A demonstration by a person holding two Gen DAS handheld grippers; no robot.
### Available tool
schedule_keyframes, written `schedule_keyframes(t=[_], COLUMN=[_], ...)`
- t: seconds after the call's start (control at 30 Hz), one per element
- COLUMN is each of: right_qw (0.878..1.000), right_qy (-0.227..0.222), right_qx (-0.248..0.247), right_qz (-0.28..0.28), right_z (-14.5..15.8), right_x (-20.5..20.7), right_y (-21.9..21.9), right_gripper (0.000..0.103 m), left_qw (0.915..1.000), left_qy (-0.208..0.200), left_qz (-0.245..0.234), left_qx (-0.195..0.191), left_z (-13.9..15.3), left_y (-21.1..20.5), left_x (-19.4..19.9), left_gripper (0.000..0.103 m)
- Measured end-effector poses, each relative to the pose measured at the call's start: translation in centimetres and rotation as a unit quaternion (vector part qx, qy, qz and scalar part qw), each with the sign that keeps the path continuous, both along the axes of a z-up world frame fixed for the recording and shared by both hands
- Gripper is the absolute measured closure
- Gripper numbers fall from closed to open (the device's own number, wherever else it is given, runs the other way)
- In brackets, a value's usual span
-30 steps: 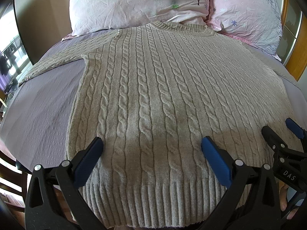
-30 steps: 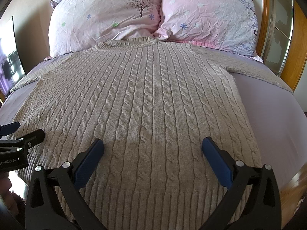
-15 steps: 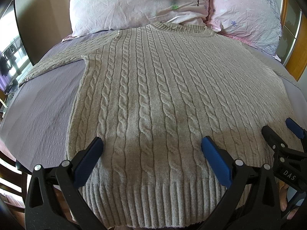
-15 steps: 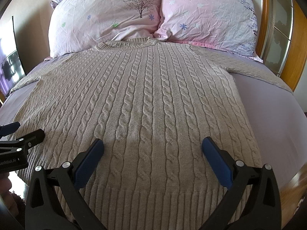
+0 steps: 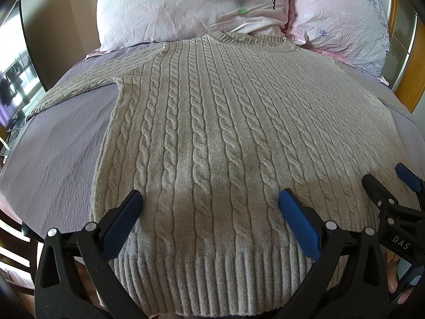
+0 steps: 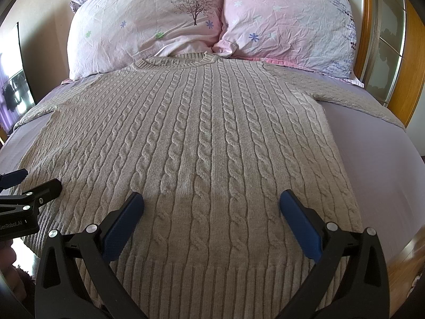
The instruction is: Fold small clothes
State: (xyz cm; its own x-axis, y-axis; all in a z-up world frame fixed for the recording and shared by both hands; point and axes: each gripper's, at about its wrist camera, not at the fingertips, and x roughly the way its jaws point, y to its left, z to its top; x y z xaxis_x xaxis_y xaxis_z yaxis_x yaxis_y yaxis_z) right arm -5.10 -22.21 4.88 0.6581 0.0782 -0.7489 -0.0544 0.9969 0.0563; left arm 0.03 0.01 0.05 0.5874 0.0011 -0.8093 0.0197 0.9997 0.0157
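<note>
A grey cable-knit sweater (image 5: pixel 212 122) lies flat, front up, on the bed, its collar toward the pillows and its ribbed hem toward me; it also shows in the right wrist view (image 6: pixel 207 138). Both sleeves spread out sideways. My left gripper (image 5: pixel 209 204) is open and empty, just above the sweater near the hem's left part. My right gripper (image 6: pixel 211 204) is open and empty above the hem's right part. The right gripper's fingers (image 5: pixel 377 186) show at the right edge of the left wrist view; the left gripper's fingers (image 6: pixel 45 188) show at the left edge of the right wrist view.
The bed has a lilac sheet (image 5: pixel 58 143), also seen on the right side (image 6: pixel 377 154). Two pink flowered pillows (image 6: pixel 148 26) (image 6: pixel 287 18) lean at the head. A wooden frame with glass panels (image 6: pixel 390 53) stands on the right. A window (image 5: pixel 13 79) is at the left.
</note>
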Motion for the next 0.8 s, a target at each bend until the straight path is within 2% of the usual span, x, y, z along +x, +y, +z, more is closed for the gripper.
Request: schedule_keyframes(t=[0.8], right_qw=[1.0], right_qy=[-0.003], right_qx=[0.0], right_qz=[0.0], right_z=[-0.09], right_x=[-0.21], right_y=[0.06], right_gripper=[0.001], left_qw=[1.0], left_qy=[-0.002], left_qz=[0.0], left_qx=[0.0], left_z=[0.02], left_y=[-0.01], left_x=[-0.07], left_gripper=[0.002])
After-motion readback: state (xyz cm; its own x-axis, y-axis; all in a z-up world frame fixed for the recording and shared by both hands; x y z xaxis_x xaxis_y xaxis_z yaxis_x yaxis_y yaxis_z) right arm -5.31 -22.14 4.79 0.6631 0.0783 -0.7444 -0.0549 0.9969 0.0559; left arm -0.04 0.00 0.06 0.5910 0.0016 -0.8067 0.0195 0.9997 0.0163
